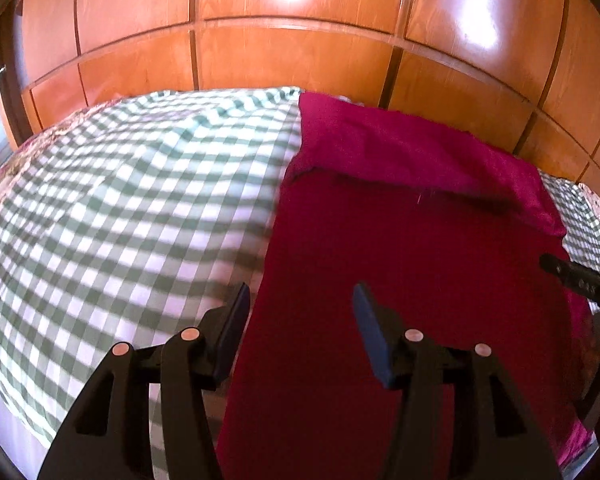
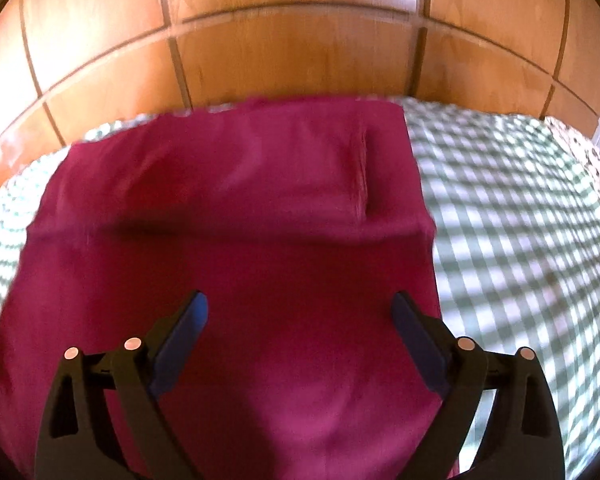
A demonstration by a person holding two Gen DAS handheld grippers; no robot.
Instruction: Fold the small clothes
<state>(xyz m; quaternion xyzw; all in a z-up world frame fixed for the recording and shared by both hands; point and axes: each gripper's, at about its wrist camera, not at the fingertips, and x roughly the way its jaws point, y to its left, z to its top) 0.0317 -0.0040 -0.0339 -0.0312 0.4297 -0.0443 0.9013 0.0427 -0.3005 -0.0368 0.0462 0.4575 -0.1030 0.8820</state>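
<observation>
Two grippers hang over one wide bed. Behind it stands a wall of glossy orange-brown wooden panels (image 1: 292, 60), which fills the top of both views. The green-and-white checked bedspread (image 1: 120, 200) covers the mattress and makes a soft, yielding base, so anything pressed into it will likely sink a little.

On that spread lies the magenta garment (image 2: 228, 280), laid out flat on the right part of the bed as the left wrist view has it, and running toward the panels. Its far end is already turned back on itself, giving a doubled band (image 1: 412, 152) with a shadowed edge across the cloth. It looks light, thin and limp, with no stiffness to hold a shape; lifted from one point it would probably droop and drag. The weave seems matte, so slipping is a small worry, while bunching is the greater one.

The left gripper (image 1: 300, 300) hovers at the garment's left edge, fingers spread apart and holding nothing. The right gripper (image 2: 300, 308) hangs over the middle of the cloth, fingers likewise wide and empty.

Best hold, I judge: the two near corners or side hems, pinched through a single layer, one per gripper, so the fabric stays taut between them.
</observation>
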